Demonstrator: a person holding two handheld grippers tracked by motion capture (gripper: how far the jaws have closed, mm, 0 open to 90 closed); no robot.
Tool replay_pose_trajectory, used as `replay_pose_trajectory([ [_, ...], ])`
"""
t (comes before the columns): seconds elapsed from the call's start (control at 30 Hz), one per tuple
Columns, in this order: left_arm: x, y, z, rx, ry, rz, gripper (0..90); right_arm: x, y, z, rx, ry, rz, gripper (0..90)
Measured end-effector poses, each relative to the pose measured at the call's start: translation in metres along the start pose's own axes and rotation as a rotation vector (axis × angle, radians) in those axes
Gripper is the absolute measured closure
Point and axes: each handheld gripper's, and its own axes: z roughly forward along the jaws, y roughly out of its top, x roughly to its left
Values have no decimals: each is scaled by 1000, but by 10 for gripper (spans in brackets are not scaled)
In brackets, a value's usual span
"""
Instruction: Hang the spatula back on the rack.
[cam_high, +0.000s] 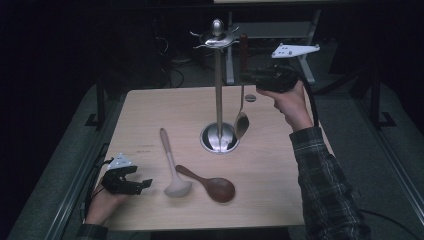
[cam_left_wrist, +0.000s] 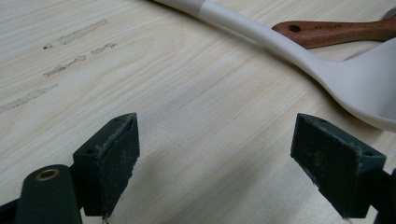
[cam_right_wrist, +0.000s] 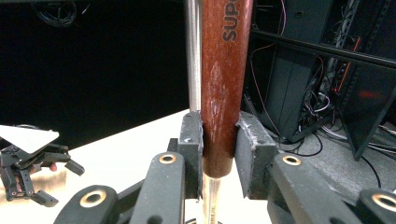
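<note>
Up beside the stand's crown, the right gripper (cam_high: 250, 76) pinches the dark red-brown wooden handle of a metal ladle (cam_high: 241, 107), its pads pressed against both sides of the grip just above the point where wood meets steel shank. The ladle hangs upright, its bowl low beside the utensil stand (cam_high: 218, 85) near the stand's round base; in the right gripper view the handle's top is cut off, so the lettering on it reads only in part. Whether the handle's end touches a hook of the stand is hard to make out.

At the table's (cam_high: 280, 200) near left corner, the left gripper (cam_high: 131, 184) rests with jaws spread wide and nothing between them. Just beyond its pads lies a white ladle (cam_high: 172, 165), bowl toward the near edge, and next to it a brown wooden spoon (cam_high: 210, 184); in the left gripper view both are cut off at the frame. Counted: two ladles, one spoon, one stand, two grippers.
</note>
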Motion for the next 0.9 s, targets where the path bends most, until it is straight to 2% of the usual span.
replay_pose_trajectory([
  [0.13,-1,0,0,-4,-4,-13,150,2,3,5,11,1,-12,731],
  [0.3,0,0,0,-3,-3,-9,150,5,3,10,23,4,-22,730],
  [0.33,0,0,0,3,-1,3,150,5,3,11,24,-1,-22,730],
  [0.53,0,0,0,1,-3,0,150,8,4,14,26,-2,-24,712],
  [0.63,0,0,1,0,-4,0,150,9,4,13,13,8,-11,628],
  [0.73,0,0,0,1,-4,1,150,10,5,10,10,-13,-7,534],
  [0.9,-1,0,1,1,-6,0,150,12,-2,5,38,-29,4,439],
])
